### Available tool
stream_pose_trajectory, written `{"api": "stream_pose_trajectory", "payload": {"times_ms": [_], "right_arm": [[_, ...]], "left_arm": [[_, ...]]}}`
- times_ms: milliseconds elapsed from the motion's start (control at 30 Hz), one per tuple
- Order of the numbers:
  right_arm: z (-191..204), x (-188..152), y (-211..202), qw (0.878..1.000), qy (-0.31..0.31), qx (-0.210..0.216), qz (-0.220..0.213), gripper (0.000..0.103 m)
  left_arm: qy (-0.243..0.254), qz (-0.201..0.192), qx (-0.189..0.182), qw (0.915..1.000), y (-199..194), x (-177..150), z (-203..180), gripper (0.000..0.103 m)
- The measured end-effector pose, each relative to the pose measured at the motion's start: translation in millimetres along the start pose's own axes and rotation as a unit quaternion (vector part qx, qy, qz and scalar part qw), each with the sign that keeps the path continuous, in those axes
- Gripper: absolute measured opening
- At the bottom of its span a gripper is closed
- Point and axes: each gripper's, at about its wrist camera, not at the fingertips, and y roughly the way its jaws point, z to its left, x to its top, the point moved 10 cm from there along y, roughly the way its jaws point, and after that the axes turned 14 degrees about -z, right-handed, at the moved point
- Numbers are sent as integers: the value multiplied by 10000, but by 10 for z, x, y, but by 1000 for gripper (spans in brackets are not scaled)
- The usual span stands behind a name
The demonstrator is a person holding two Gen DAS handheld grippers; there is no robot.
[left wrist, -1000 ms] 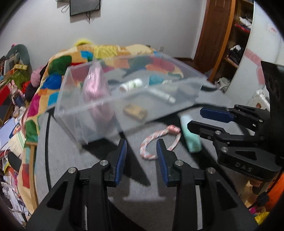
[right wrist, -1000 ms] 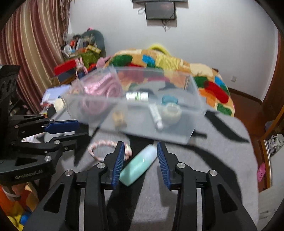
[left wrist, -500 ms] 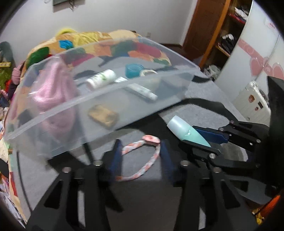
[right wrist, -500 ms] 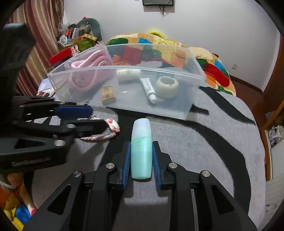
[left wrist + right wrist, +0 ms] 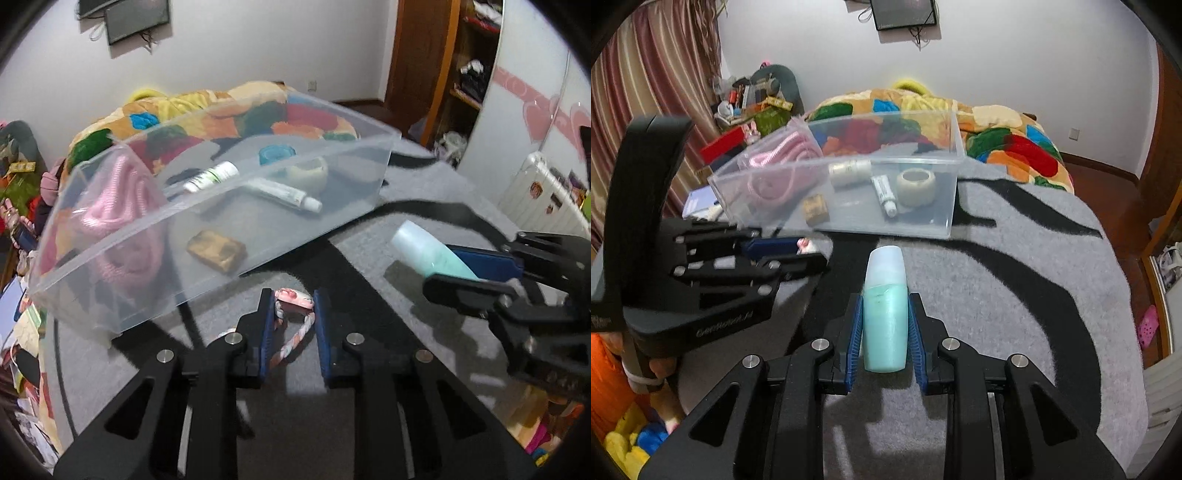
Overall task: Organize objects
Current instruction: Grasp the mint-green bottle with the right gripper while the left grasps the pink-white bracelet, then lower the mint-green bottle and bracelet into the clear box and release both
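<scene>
My right gripper (image 5: 885, 306) is shut on a teal bottle (image 5: 885, 314) with a pale cap, held above the grey and black blanket; the bottle also shows in the left wrist view (image 5: 428, 251). My left gripper (image 5: 294, 314) is shut on a pink and white braided rope loop (image 5: 293, 325), just in front of the clear plastic bin (image 5: 384, 162). In the right wrist view the left gripper (image 5: 798, 254) sits left of the bottle. The bin (image 5: 955, 144) holds a pink cord, a small brown block, two tubes and a tape roll.
A patchwork quilt (image 5: 1015, 147) lies behind the bin. Cluttered shelves and a striped curtain (image 5: 646, 92) stand to the left. A wooden wardrobe (image 5: 461, 66) and a white radiator (image 5: 543, 195) are to the right. The blanket's edge (image 5: 1123, 295) drops off at the right.
My right gripper closed on the teal bottle and lifted it. My left gripper moved forward over the rope loop and closed on it.
</scene>
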Motion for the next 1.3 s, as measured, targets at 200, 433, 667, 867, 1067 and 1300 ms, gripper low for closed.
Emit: {"api": "stream_pose_trajectory", "payload": {"times_ms": [200,433,667,867,1067,1300], "right_arm": [[100,256,-59,9995,3,96,-292,22],[215,629,-50,9979,-73,141,-624,22],[240,980,140,9968,-63,92,-793,22],[163,1153,424,9973,-91,-132,-711,22],[74,1129,745,9983,-183,-291,-477,22],[115,1011,751,9981,-432,-223,-381,27]], "left_arm": [[-169,-469,51,9987,-315,188,76,20],[-423,-1061,275,9931,-667,549,336,20],[-499,-1318,399,9892,-691,904,486,20],[-378,-1288,604,9891,-467,1106,550,20],[-525,-777,555,9940,22,1023,662,20],[-689,-713,325,9945,5,908,621,21]]}}
